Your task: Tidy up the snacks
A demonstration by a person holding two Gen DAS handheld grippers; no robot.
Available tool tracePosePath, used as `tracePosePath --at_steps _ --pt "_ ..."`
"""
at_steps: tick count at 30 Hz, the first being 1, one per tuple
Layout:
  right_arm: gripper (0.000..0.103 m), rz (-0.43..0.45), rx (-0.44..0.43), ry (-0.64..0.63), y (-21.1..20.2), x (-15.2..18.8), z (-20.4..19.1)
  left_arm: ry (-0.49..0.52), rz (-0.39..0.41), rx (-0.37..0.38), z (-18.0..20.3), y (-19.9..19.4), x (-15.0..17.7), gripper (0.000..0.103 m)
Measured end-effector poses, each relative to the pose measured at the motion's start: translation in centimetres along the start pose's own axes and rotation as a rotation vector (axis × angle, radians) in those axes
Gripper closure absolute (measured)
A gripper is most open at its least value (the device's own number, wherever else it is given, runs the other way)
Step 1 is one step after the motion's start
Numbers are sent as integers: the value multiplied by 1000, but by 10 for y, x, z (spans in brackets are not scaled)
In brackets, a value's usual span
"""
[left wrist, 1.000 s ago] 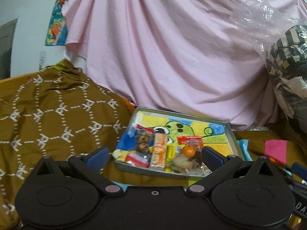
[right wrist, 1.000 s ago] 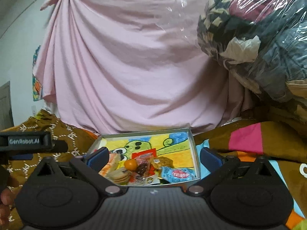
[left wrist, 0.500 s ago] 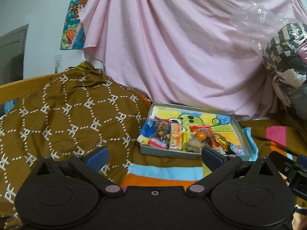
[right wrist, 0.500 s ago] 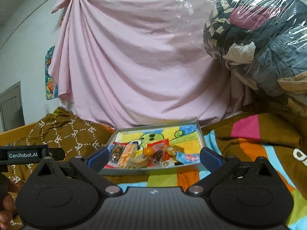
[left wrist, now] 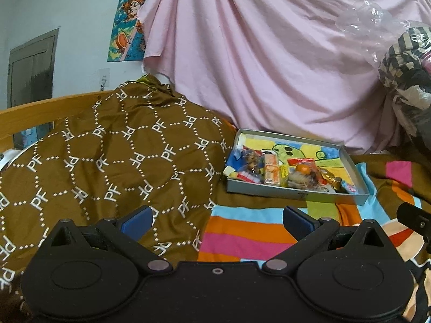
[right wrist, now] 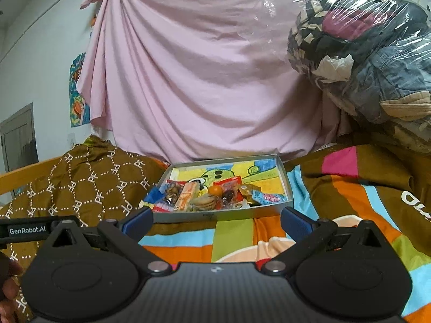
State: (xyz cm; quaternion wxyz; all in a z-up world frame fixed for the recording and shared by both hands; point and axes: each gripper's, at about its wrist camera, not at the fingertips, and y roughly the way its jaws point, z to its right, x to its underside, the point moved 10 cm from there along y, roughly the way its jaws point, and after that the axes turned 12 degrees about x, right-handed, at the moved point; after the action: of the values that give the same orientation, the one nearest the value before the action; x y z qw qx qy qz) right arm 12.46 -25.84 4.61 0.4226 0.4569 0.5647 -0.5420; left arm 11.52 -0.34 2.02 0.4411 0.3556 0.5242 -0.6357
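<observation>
Both tools farther back from tray (left wrist: 293, 193) than 1 s ago; more striped blanket (right wrist: 234, 231) shows in front now. Left tool (left wrist: 215, 219) & right tool (right wrist: 216, 219) both spread apart, empty. Snacks (right wrist: 204, 197) packed along tray's near edge; tray sits on bed, beside brown cover (left wrist: 113, 161).

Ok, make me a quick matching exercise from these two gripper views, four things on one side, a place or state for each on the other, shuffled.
Things:
1. tray
2. orange ball
3. left gripper
4. pink sheet

Places or states:
A. hanging behind the bed
B. open, holding nothing
C. on the striped blanket
D. among the wrapped snacks

Pairs: 1-C, 2-D, 3-B, 4-A
</observation>
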Motion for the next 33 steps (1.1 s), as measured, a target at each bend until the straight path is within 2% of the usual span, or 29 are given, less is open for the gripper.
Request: tracePosePath --at_steps 14,25,33 --pt "0 -39 -1 -45 -10 19 -11 36 -25 -23 0 -15 28 1" --pt "0 -127 26 -47 -8 45 -11 55 -91 -39 0 -14 47 1" --pt "0 -164 43 -44 -7 55 -9 57 -111 -43 0 -13 52 1"
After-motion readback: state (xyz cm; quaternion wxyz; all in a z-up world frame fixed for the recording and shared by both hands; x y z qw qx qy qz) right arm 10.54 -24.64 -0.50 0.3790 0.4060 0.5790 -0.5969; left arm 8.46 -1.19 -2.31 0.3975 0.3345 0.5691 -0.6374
